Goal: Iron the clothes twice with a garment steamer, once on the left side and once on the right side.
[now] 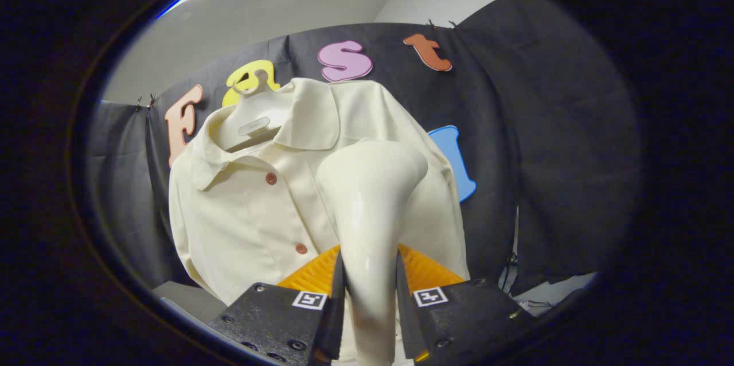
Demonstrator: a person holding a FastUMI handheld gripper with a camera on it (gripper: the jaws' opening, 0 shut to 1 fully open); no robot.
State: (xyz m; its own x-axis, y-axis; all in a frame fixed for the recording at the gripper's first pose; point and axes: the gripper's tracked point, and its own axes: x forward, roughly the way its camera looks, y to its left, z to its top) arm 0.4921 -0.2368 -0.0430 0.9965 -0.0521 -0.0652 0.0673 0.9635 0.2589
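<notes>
Hanging on a pale hanger (250, 119) against the black cloth wall (545, 125), the cream shirt (246, 211) faces the camera with its collar spread and two brown buttons (271, 178) running down the placket. Its left edge curves down beside the dark cloth, and a grey ledge (183, 294) shows just below the hem on that side. The fabric looks smooth across the chest, with a faint seam line near the lower button.

Moving to the middle, the garment steamer (370, 205) rises between the fingers, its glossy cream neck widening into a broad head that lies against or just before the shirt's right half; whether it touches the cloth cannot be told. The gripper (369, 297) is closed narrowly on the steamer's neck, both fingers pressing its sides.

Further right, the shirt's shoulder and side fall away to bare black cloth, which leaves open room beyond the garment. Low on that side, cables (507, 280) hang near a pale surface (550, 291).
</notes>
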